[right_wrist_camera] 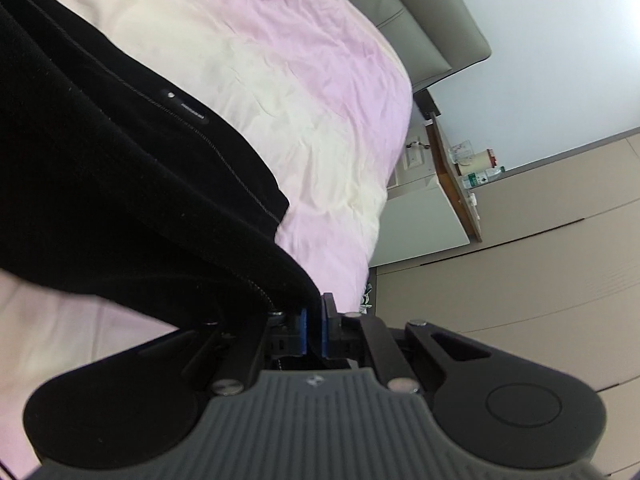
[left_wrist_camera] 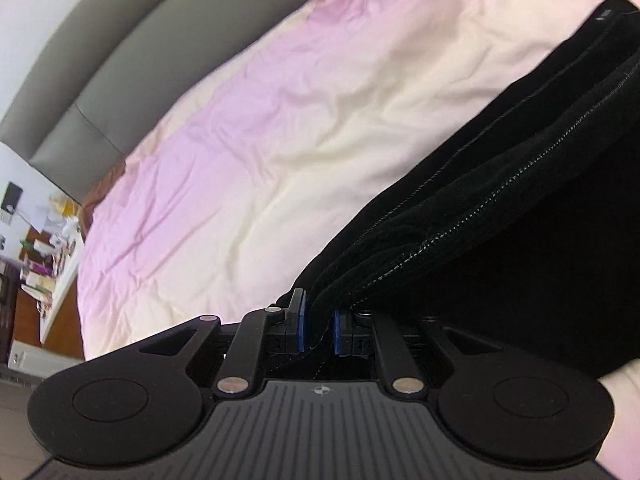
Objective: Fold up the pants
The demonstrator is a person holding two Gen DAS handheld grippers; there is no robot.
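Both hand-held grippers, left (left_wrist_camera: 318, 326) and right (right_wrist_camera: 314, 330), clamp black pants (left_wrist_camera: 500, 220); only right view shows button (right_wrist_camera: 171, 95).

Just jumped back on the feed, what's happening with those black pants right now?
Both grippers are shut on the black pants, one at each end of an edge. The left gripper pinches a stitched hem, and the right gripper clamps the fabric at the other corner. The cloth hangs lifted between them over the pink and cream bedspread, mid-fold and not yet laid down.
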